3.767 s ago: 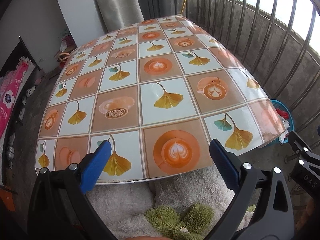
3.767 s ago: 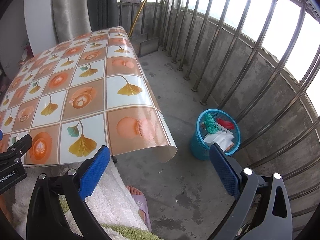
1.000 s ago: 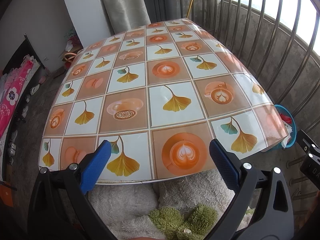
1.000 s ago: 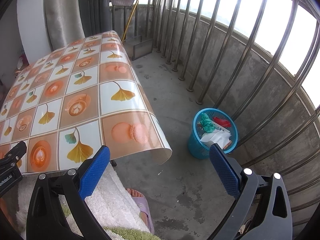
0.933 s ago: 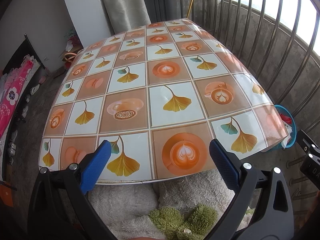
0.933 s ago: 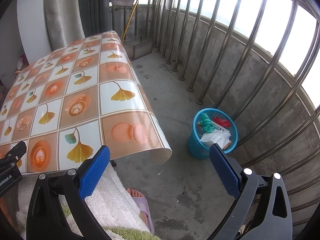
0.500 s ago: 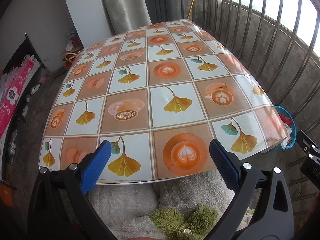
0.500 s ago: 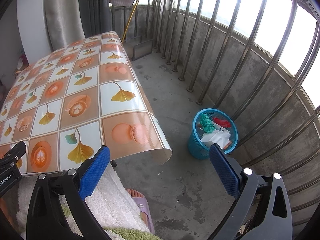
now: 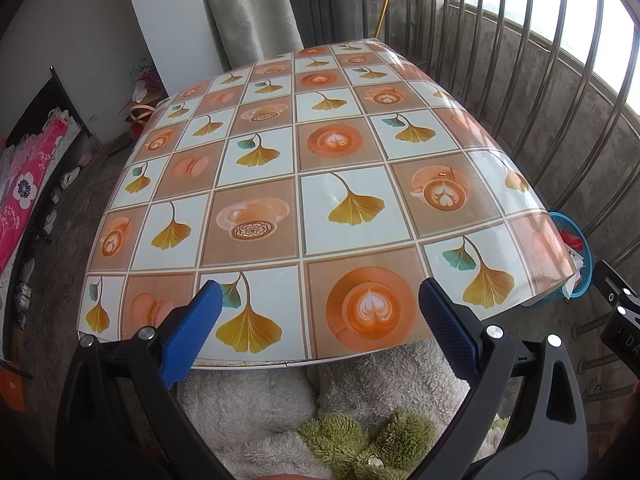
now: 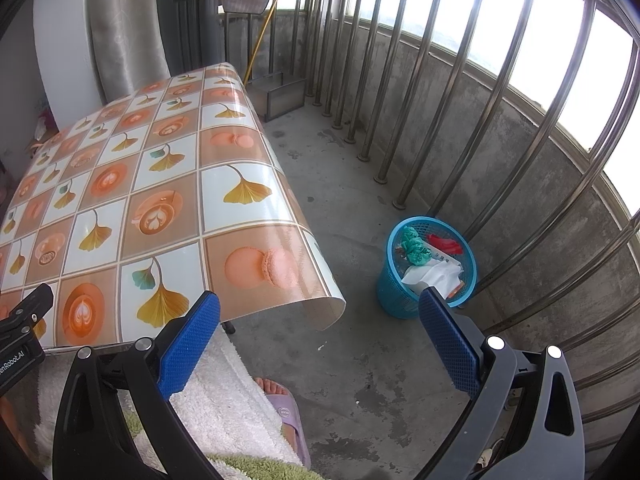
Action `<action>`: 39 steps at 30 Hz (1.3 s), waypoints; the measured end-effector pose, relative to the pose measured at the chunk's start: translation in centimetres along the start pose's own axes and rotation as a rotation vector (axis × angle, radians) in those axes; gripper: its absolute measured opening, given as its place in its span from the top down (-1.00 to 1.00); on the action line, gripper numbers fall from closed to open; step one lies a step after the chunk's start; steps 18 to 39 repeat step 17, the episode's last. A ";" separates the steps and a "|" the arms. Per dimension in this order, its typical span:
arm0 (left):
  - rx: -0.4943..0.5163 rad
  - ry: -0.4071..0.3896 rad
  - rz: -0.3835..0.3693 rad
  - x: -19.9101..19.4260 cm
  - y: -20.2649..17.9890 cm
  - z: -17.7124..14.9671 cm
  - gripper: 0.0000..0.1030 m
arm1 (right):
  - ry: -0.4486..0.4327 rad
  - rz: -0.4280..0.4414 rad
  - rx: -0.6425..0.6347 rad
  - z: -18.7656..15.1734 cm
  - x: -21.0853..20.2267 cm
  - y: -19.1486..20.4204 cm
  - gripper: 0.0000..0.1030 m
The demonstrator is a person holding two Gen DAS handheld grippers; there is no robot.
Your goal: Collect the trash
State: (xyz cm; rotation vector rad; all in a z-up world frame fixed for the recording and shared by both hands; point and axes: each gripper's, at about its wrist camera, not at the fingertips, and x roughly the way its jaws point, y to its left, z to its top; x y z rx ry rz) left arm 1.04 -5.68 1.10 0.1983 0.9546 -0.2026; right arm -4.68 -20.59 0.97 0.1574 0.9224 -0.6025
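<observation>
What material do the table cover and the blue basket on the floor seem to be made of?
The table cover looks like glossy vinyl or oilcloth: it reflects the light, and its hanging corner curls stiffly. The blue basket seems to be moulded plastic with a lattice wall, its colour even and slightly shiny. Neither can be confirmed by sight alone.

Left wrist view: above the bench's (image 9: 320, 184) near edge, facing 12 o'clock across its top.
Right wrist view: off the bench's (image 10: 132, 200) right corner, angled toward 1 o'clock, over floor and blue basket (image 10: 390, 300).
Shared: bench top, basket (image 9: 578, 286), railing.
</observation>
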 end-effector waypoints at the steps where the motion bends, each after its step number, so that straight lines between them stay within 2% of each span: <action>1: 0.000 0.000 0.000 0.0 0.0 0.0 -0.83 | 0.000 0.000 0.000 0.0 0.0 0.0 -0.88; 39: -0.001 0.001 0.001 -0.1 0.1 0.0 -0.83 | 0.000 0.001 0.002 0.0 0.0 -0.1 -0.88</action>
